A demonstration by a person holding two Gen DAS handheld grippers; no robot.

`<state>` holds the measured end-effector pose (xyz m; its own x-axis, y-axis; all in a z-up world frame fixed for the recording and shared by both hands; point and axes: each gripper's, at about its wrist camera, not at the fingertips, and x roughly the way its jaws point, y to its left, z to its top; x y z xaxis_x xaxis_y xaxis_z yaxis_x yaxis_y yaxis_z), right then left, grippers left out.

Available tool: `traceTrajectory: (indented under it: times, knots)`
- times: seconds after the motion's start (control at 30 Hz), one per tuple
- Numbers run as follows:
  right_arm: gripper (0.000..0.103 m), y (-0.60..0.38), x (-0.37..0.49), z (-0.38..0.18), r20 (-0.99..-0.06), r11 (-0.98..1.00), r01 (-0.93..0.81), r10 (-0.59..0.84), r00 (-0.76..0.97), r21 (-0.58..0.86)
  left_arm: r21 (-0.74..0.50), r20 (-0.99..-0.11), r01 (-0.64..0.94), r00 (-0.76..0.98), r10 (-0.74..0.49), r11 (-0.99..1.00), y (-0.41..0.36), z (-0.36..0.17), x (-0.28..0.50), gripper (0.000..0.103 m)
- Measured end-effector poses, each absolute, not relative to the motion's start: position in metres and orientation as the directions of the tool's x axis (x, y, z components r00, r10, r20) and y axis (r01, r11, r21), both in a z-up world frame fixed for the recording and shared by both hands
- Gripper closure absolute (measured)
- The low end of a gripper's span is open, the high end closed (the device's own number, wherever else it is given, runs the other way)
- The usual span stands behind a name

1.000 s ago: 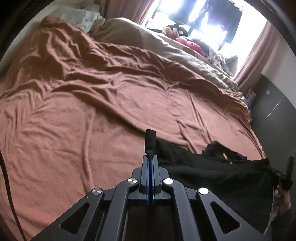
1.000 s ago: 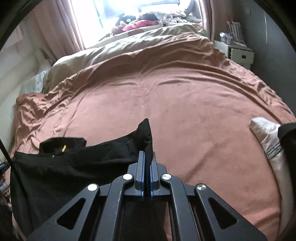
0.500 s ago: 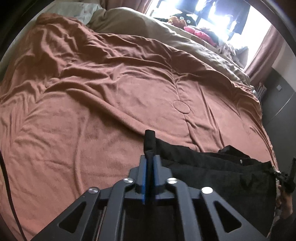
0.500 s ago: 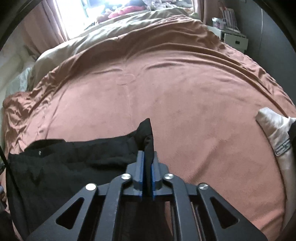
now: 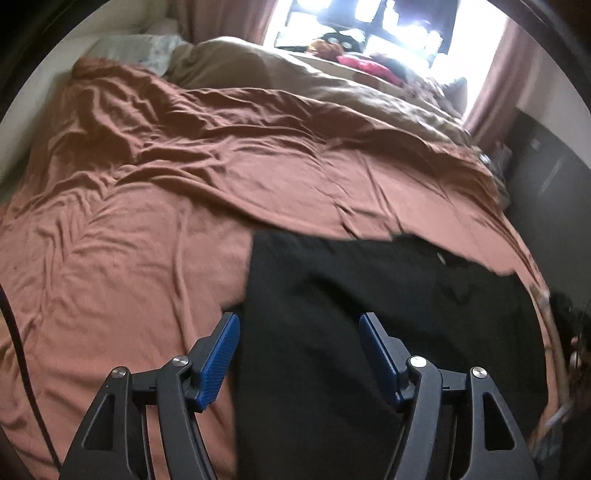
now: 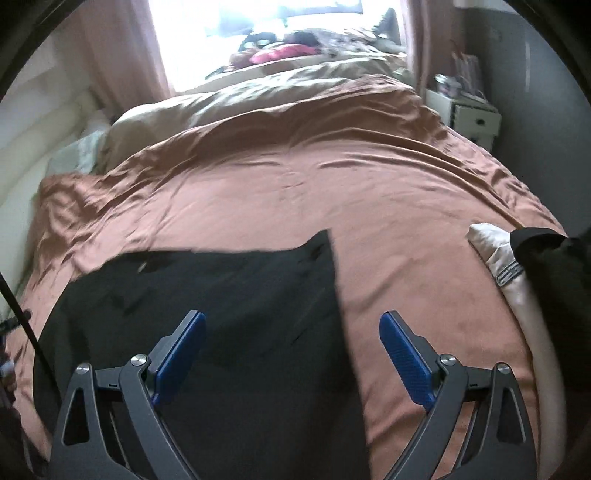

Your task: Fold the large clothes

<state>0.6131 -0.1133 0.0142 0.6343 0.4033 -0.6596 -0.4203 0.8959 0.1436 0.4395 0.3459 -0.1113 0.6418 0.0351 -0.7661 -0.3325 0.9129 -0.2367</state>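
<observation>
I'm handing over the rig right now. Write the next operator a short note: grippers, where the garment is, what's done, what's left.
Left gripper: jaws have just been opening, nothing pinched, black garment lying below them.
Right gripper: same, just opened, empty.
Garment: lies spread flat on the brown bedspread at its near edge.
A cream garment sits at the right, untouched.
Done: black garment laid out and let go.
Left: fold it; no fold is visible yet.

Blown-out window backlight, dim room, motion blur, fisheye-warped edges
</observation>
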Motion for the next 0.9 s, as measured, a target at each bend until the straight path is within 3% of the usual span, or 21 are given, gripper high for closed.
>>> traceTrajectory:
  times: [0.6, 0.9]
  knots:
    - [0.009, -0.094, 0.473, -0.010, -0.698, 0.797, -0.597, 0.479, 0.533, 0.091, -0.146, -0.813, -0.187, 0.582, -0.010, 0.971, 0.208, -0.128, 0.357, 0.034]
    - [0.009, -0.041, 0.479, -0.049, -0.795, 0.755, -0.655, 0.377, 0.475, -0.034, -0.071, -0.870, -0.152, 0.493, 0.013, 0.986, 0.180, -0.172, 0.371, 0.034]
